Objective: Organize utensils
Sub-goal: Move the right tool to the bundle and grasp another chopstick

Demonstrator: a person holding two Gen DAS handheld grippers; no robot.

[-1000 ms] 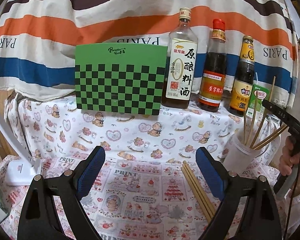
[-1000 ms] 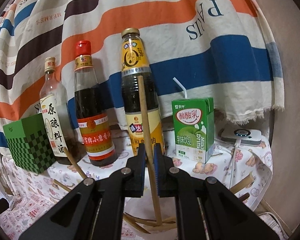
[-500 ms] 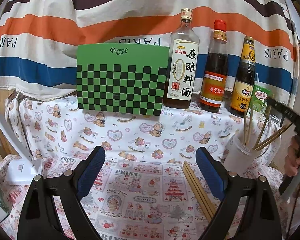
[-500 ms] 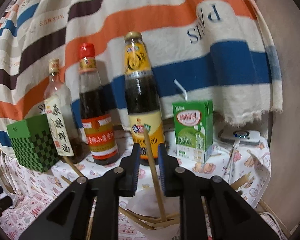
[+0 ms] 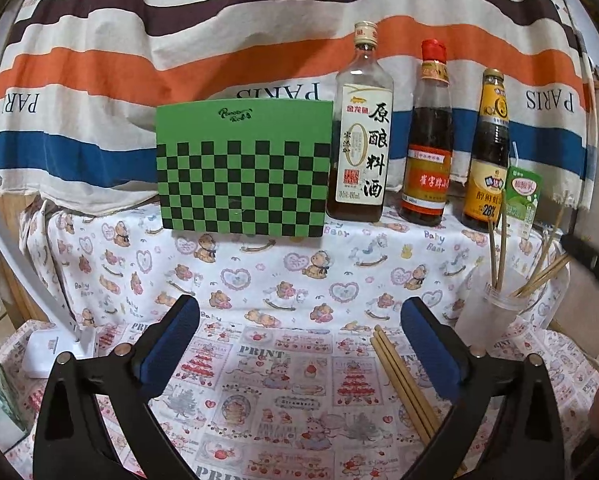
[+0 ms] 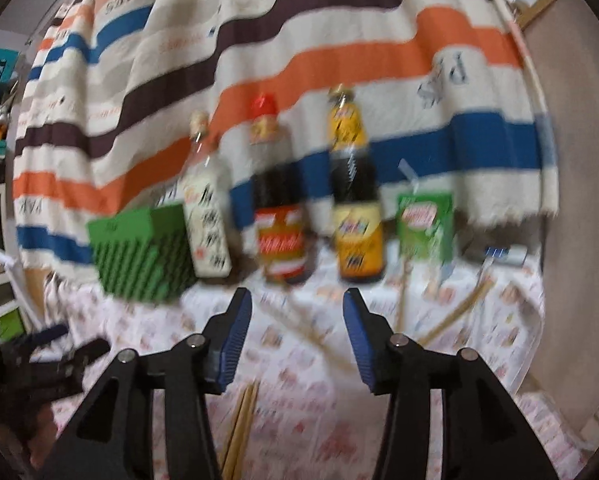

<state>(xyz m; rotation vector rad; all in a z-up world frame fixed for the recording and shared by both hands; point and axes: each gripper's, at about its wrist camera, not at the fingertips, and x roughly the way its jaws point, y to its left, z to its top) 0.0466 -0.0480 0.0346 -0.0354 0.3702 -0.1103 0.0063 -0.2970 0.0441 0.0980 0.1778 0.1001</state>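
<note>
A clear plastic cup [image 5: 491, 312] at the right holds several wooden chopsticks [image 5: 499, 248] standing in it. More chopsticks [image 5: 403, 380] lie flat on the printed cloth, just inside my left gripper's right finger. My left gripper [image 5: 299, 344] is open and empty, low over the cloth. My right gripper [image 6: 297, 332] is open and empty; its view is blurred. The loose chopsticks [image 6: 239, 428] show below its left finger, and the chopsticks in the cup [image 6: 451, 312] are to its right.
A green checkered box [image 5: 243, 168], three sauce bottles [image 5: 359, 136] and a green drink carton [image 5: 521, 200] stand at the back on the raised cloth. A white device [image 5: 47, 352] sits at the left. A striped cloth hangs behind.
My right gripper let go of the chopstick it held over the cup, opened and pulled back and away. The chopstick now stands in the cup. The left gripper barely moved.
</note>
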